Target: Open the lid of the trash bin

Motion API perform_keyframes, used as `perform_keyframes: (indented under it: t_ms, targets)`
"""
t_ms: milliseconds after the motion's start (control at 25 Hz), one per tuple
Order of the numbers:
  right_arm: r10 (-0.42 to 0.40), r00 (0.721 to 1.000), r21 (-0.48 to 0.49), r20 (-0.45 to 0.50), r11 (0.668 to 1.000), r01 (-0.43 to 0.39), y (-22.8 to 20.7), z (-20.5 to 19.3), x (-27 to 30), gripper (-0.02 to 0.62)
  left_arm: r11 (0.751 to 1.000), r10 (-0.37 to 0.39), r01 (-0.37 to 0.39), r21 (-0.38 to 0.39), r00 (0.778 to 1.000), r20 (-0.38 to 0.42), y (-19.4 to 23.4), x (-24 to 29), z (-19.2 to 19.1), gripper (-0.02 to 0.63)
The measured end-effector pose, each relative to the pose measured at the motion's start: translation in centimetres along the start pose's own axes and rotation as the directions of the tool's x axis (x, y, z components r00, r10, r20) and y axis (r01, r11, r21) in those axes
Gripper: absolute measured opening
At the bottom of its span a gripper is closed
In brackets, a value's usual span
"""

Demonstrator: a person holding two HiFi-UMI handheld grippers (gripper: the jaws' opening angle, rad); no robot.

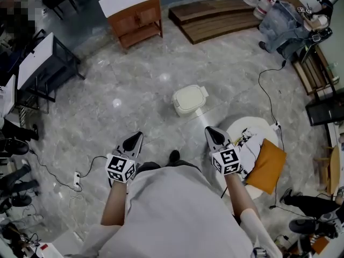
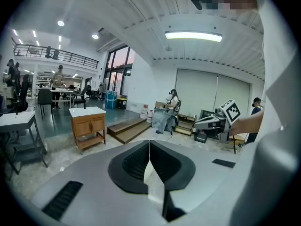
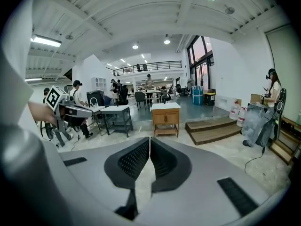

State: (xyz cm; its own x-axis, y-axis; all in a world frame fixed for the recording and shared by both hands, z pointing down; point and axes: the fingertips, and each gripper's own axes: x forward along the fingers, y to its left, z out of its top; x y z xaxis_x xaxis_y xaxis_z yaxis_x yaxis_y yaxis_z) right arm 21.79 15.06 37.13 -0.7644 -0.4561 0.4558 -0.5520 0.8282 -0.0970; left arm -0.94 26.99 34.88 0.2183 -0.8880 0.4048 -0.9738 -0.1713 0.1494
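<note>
A small cream trash bin (image 1: 190, 99) stands on the marble floor with its lid down, a short way ahead of me in the head view. My left gripper (image 1: 137, 137) is held low and to the bin's near left, jaws together and empty. Near the bin's right side, my right gripper (image 1: 209, 131) is also closed with nothing in it. Both point toward the bin without touching it. In the left gripper view the left gripper (image 2: 149, 143) shows its tips meeting, and in the right gripper view the right gripper (image 3: 150, 141) shows the same. The bin is hidden in both gripper views.
A wooden cabinet with a white top (image 1: 131, 14) and a low wooden step platform (image 1: 215, 18) stand beyond the bin. A round white stool with an orange cushion (image 1: 267, 165) is at my right. A black cable (image 1: 269, 93) and a power strip (image 1: 77, 180) lie on the floor.
</note>
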Motion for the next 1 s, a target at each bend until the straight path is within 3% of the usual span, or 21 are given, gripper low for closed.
perform_keyframes:
  t_ms: [520, 1000]
  targets:
    - [-0.023, 1.000, 0.027, -0.007, 0.999, 0.023, -2.6, -0.2, 1.0, 0.031, 1.000, -0.025, 0.026, 0.014, 1.000, -0.006, 0.7, 3.6, 1.3, 0.018]
    - [-0.108, 0.993, 0.044, -0.047, 0.993, 0.110, -4.8, 1.5, 4.9, 0.031, 0.996, -0.090, 0.091, 0.019, 0.996, -0.015, 6.1, 8.3, 3.1, 0.018]
